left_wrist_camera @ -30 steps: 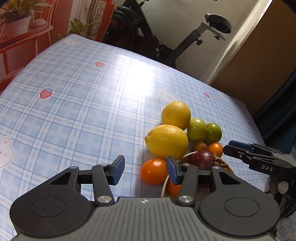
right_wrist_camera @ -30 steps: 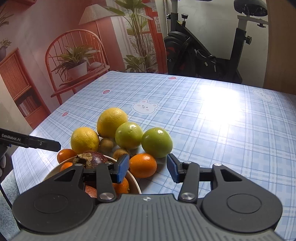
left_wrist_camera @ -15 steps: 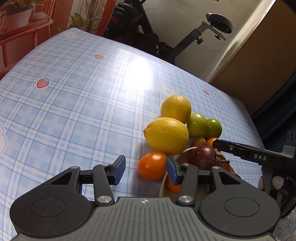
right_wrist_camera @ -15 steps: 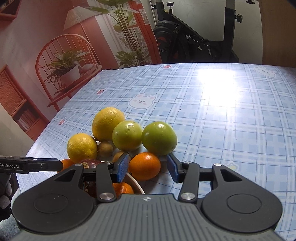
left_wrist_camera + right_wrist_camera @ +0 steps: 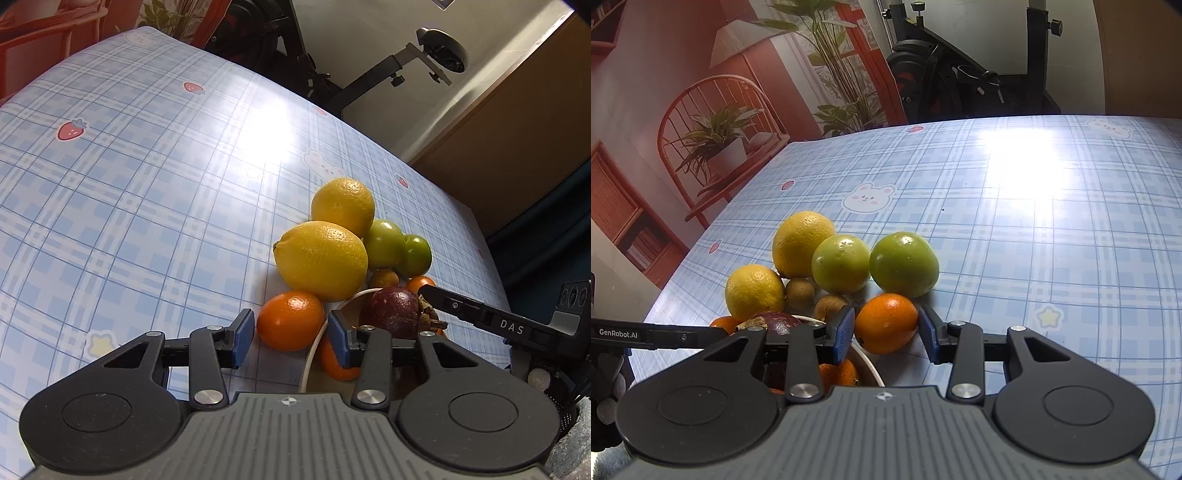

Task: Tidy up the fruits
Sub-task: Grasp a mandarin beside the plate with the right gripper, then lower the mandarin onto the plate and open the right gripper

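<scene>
1. Tongs, left [image 5: 291, 338]: spread, pads either side of an orange [image 5: 291, 319] on the checked surface [image 5: 147, 184], not gripping it.
2. Left view only: mangosteen [image 5: 397, 314] in the white bowl [image 5: 314, 354]; the other tool reads "DAS".
3. Tongs, right [image 5: 886, 334]: spread around a second orange [image 5: 886, 322] beside the bowl [image 5: 866, 363].
4. Right view only: two green fruits [image 5: 903, 264], touching; the other tool reads "GenRobot.AI".

Left tool [image 5: 291, 338] open, orange [image 5: 290, 320] between pads, beside bowl [image 5: 314, 350].
</scene>
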### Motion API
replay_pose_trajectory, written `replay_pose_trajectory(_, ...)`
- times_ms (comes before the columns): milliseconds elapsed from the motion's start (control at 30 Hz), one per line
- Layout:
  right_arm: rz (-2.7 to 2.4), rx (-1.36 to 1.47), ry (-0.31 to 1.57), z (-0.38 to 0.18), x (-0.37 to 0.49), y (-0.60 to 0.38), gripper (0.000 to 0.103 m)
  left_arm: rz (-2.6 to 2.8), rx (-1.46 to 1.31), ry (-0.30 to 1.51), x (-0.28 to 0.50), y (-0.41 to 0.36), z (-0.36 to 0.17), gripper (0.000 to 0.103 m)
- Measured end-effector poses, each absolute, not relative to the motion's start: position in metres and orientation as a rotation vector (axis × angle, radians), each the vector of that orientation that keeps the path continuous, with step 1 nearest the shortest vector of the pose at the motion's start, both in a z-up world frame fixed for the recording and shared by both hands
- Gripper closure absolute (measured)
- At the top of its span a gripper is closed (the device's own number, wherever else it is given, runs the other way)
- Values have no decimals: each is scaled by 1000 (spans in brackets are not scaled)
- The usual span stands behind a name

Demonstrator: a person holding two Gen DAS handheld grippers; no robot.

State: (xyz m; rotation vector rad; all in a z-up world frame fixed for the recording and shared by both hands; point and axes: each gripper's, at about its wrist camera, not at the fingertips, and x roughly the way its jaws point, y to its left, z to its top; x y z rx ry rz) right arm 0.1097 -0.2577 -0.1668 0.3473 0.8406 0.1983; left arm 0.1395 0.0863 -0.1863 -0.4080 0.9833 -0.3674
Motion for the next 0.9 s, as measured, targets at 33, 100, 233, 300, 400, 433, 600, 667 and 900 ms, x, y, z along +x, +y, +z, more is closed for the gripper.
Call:
replay_pose_trajectory(33, 198, 345, 840, -166, 109, -258, 62, -368, -418, 983, 140, 87, -188, 56)
replay_pose_trajectory(100, 196, 338, 838, -165, 107, -258, 62, -369, -436, 985, 142, 87, -190, 56)
replay_pose_trajectory(233, 186, 333, 829, -162, 103, -257, 62, -365, -424, 975, 140, 85, -189, 60)
replay_pose_trajectory(300, 185, 328, 823, -160, 100, -257, 62, -353, -415, 962, 138, 87, -187, 63)
replay_pose_trajectory(400, 186, 312, 815, -155, 96, -257, 63, -354, -409, 957, 136, 88, -181, 63)
replay_pose_trajectory(433, 188, 305, 812, -154, 95, -257, 63, -353, -398, 956, 136, 88, -179, 63)
replay_pose_trajectory(600, 189, 293, 805, -150, 88, -257, 63, -348, -385, 947, 132, 90, -173, 63)
replay_pose_trajectory(667, 190, 291, 803, -148, 86, -257, 63, -350, -375, 940, 130, 90, -170, 63)
replay_pose_trajectory(900, 222, 253, 794, -138, 72, -251, 63, -406, -306, 901, 116, 80, -149, 63)
